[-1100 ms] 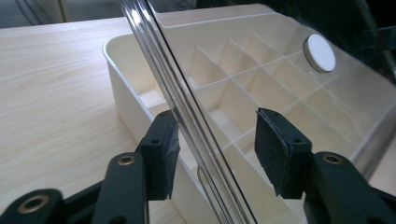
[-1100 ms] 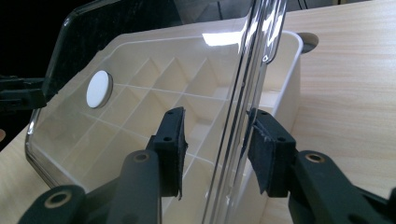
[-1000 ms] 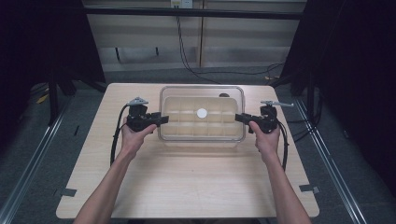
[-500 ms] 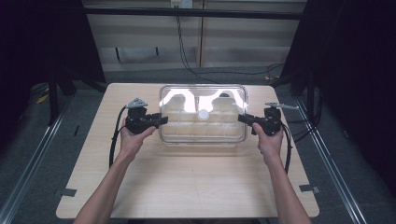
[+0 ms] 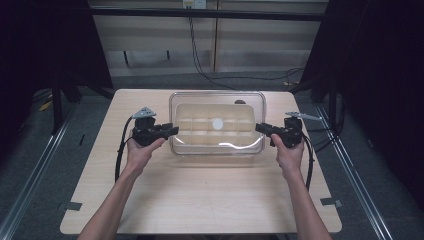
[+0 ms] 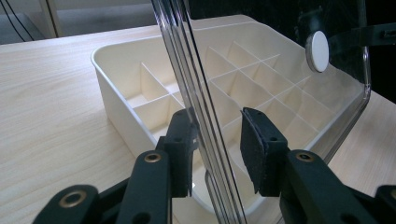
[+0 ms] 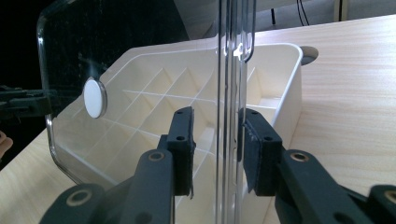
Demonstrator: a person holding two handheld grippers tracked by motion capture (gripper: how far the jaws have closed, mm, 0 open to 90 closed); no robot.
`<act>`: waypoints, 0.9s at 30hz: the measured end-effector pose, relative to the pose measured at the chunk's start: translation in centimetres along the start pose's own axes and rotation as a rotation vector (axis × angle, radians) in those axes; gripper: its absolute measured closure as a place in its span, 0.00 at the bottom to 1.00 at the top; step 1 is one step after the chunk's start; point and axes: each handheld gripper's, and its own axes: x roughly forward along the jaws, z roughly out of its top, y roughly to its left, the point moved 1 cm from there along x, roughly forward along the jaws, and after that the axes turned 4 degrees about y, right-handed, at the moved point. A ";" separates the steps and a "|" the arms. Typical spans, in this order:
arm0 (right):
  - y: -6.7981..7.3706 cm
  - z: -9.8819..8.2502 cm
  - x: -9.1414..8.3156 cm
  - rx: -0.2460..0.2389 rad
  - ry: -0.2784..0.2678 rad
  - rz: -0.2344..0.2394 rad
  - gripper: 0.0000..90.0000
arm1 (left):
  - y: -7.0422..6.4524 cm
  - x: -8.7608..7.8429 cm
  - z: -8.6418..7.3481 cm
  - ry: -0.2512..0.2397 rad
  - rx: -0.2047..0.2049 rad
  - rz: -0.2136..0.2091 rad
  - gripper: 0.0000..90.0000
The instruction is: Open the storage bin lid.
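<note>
High view: we now see the clear lid shifted over the divided box | left tool, right tool: both straddle its edge, jaws parted | likely placing it.

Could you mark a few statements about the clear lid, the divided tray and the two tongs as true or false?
1. The clear lid has a white round disc on it. True.
2. The cream tray holds small parts in its compartments. False: the compartments that show are empty.
3. The left tongs have the lid's edge between their pads. True.
4. The right tongs are lying on the table away from the lid. False: they straddle the lid's other edge.
5. The tray has no dividers. False: a grid of dividers splits it.
</note>
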 end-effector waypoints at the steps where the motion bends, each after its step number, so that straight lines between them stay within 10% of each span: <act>1: 0.0 0.0 0.0 0.000 0.000 -0.002 0.75 | 0.0 -0.1 0.0 0.001 0.004 0.001 0.73; 27: 1.0 -0.3 -1.3 -0.023 -0.015 0.011 0.75 | -1.0 -1.9 0.0 -0.034 0.031 -0.011 0.79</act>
